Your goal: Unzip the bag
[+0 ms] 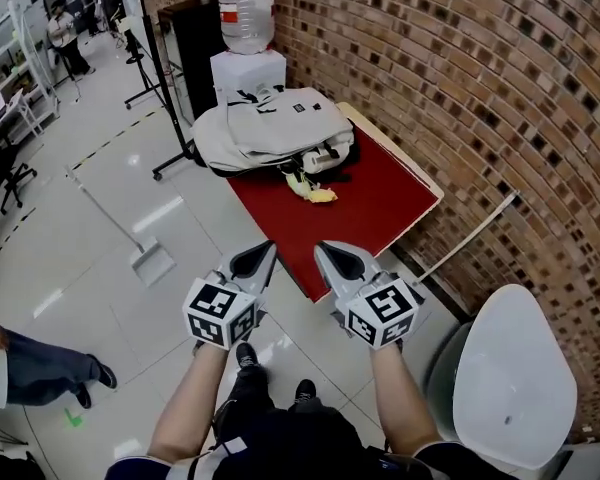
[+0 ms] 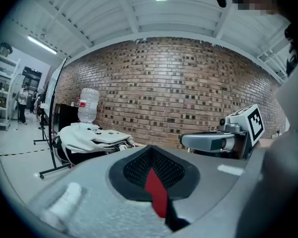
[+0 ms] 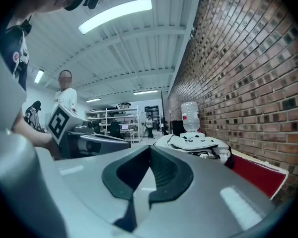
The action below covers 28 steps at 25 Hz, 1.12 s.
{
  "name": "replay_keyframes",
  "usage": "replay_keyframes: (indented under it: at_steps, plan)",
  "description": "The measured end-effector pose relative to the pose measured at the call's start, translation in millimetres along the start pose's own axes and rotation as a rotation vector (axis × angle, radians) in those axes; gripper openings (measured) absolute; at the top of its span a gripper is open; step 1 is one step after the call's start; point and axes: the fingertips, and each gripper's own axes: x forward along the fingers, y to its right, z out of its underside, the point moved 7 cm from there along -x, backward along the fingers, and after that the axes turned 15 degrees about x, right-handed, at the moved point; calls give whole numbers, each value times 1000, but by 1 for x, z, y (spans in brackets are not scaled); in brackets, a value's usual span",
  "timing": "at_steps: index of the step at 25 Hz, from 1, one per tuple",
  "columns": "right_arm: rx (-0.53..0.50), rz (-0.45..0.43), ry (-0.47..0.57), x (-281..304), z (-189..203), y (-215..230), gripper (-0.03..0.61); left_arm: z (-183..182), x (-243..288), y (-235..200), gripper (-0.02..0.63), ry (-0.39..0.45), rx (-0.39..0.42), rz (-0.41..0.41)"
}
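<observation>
The soft, pale grey fabric bag (image 1: 270, 128) lies as a rounded heap at the far end of the flat red table (image 1: 375, 213), beside the rough brick wall (image 1: 460, 88). The left gripper (image 1: 267, 251) and right gripper (image 1: 323, 251) are at the table's near corner. Their smooth grey pointed jaws are closed together, with nothing between them.

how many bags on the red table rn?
1. A pale grey backpack lies at the far end of the red table, by the water dispenser. Another could be hidden behind it.
</observation>
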Motion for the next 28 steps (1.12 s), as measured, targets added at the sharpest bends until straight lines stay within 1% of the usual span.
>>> replay_keyframes:
  at_steps: [4,9,12,16,22,28]
  plan:
    - [-17,11,-37,51,-2,15,5,12,25,-48,2,18,-12,7]
    - [-37,72,-80,123,-17,33,5,15,62,-126,2,48,-5,44]
    - [-42,116,-84,160,-31,38,5,16,83,-168,2,63,-6,86]
    - [-57,159,-66,198,-47,48,5,14,106,-212,2,71,18,127]
    - [-47,182,-53,234,-58,77,5,14,138,-253,2,62,37,134]
    - [-25,138,-22,273,-69,116,5,12,176,-284,2,10,64,110]
